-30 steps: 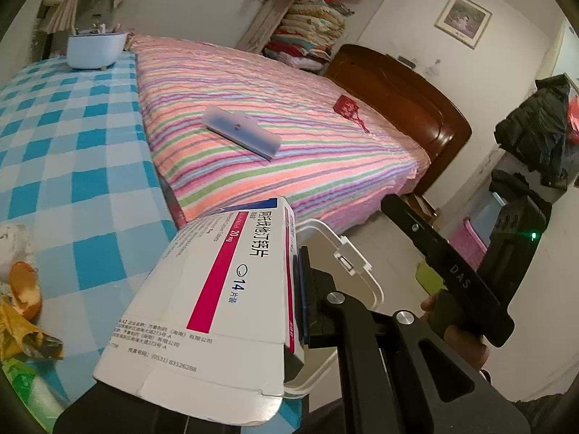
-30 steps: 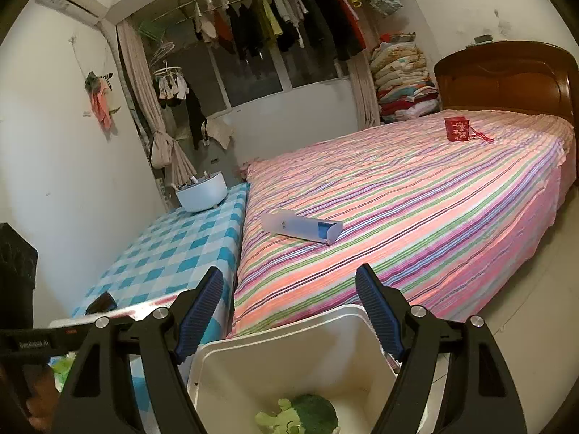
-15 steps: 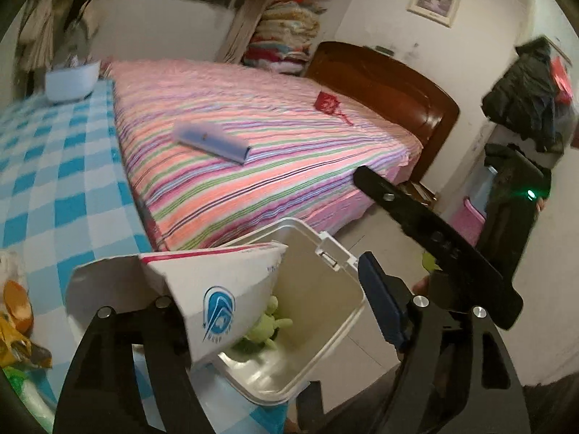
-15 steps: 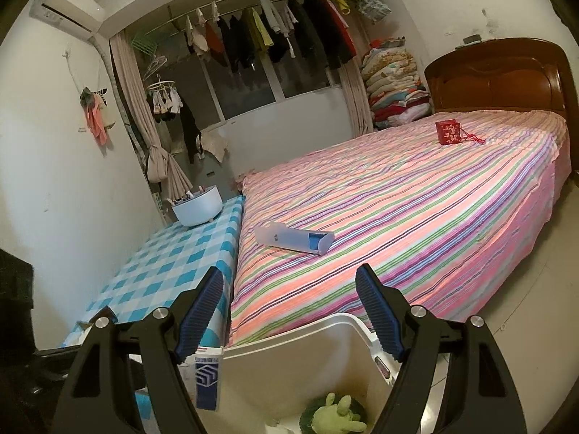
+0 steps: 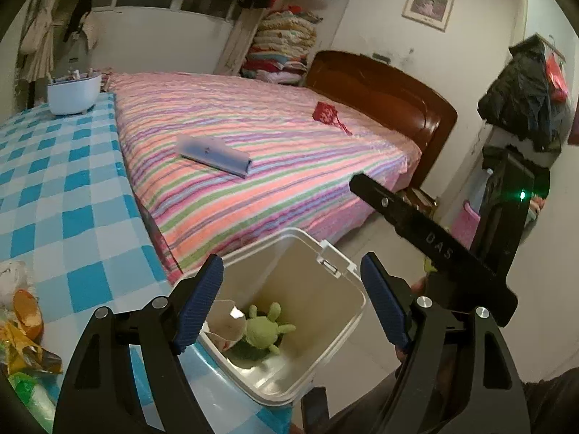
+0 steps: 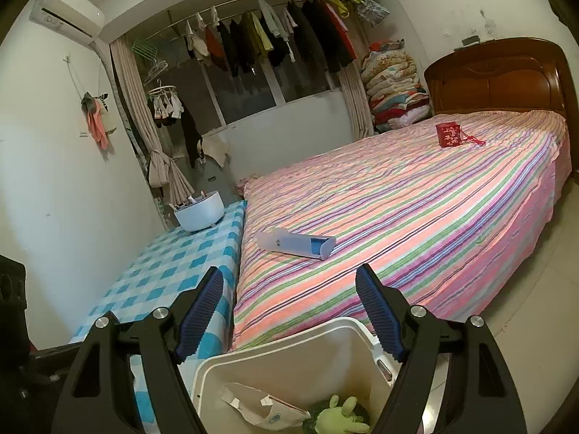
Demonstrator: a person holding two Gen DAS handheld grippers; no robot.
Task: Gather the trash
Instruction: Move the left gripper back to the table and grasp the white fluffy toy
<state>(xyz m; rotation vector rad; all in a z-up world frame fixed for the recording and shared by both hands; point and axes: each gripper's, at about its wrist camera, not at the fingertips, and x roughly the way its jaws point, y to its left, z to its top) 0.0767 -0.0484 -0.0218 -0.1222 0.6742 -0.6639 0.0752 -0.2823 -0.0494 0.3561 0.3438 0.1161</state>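
Both claws gape empty: left claw [image 5: 291, 303] hovers over the white plastic bin [image 5: 334, 264], where the crumpled white carton [image 5: 224, 322] lies beside a green plush toy [image 5: 266, 329]; right claw [image 6: 289, 311] likely steadies nearby.

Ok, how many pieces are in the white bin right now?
2 visible. The flattened medicine box lies against the bin's table-side wall, and the green plush toy sits beside it at the bottom. Anything beneath them would be hidden.

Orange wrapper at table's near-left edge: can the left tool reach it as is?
Probably yes. The left tool is open and empty above the bin; the orange wrapper lies uncovered on the checked tablecloth, with nothing between.
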